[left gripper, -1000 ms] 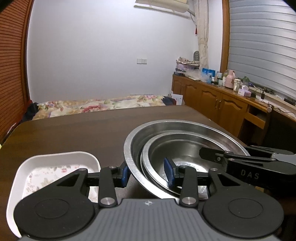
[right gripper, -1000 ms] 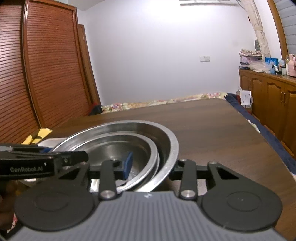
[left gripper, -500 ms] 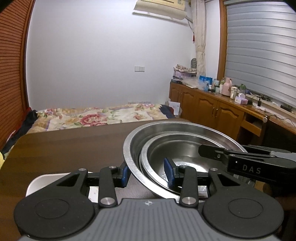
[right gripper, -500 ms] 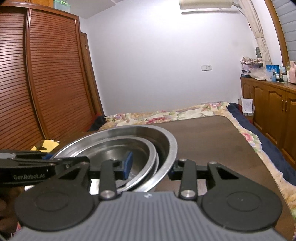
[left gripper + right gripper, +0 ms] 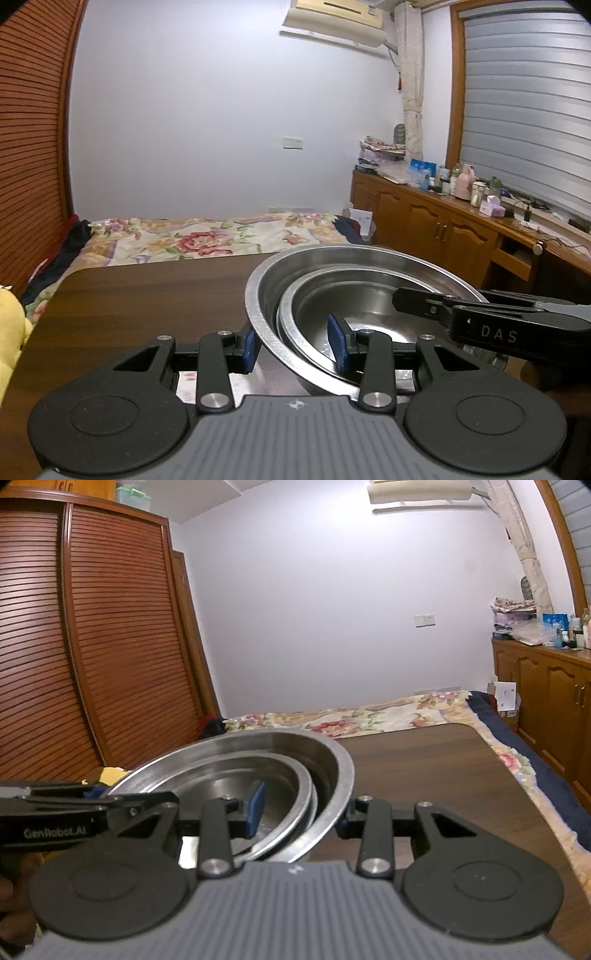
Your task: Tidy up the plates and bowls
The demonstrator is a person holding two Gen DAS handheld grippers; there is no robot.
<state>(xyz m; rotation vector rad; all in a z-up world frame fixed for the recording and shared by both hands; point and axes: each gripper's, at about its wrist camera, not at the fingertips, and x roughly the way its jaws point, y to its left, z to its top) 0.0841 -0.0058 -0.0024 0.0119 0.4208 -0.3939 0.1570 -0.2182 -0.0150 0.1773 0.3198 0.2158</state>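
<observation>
Two nested steel bowls hang above the dark wooden table (image 5: 147, 295): a large steel bowl (image 5: 258, 295) with a smaller steel bowl (image 5: 369, 306) inside it. My left gripper (image 5: 293, 349) is shut on their near-left rims, one blue pad outside the large bowl and one inside the small bowl. My right gripper (image 5: 301, 812) is shut on the opposite side of the large bowl (image 5: 332, 771) and small bowl (image 5: 229, 779). One of its fingers (image 5: 424, 301) reaches in from the right in the left wrist view. A white floral plate (image 5: 186, 384) shows only as a sliver under the left gripper.
A bed with a floral cover (image 5: 184, 236) lies beyond the table's far edge. Wooden cabinets (image 5: 443, 229) with clutter line the right wall, and a slatted wardrobe (image 5: 92, 646) stands on the left. A yellow plush toy (image 5: 11, 317) sits at the table's left edge.
Both grippers rose with the nested bowls held between them. The table and white plate sank lower in both views, and more of the bed came into sight.
</observation>
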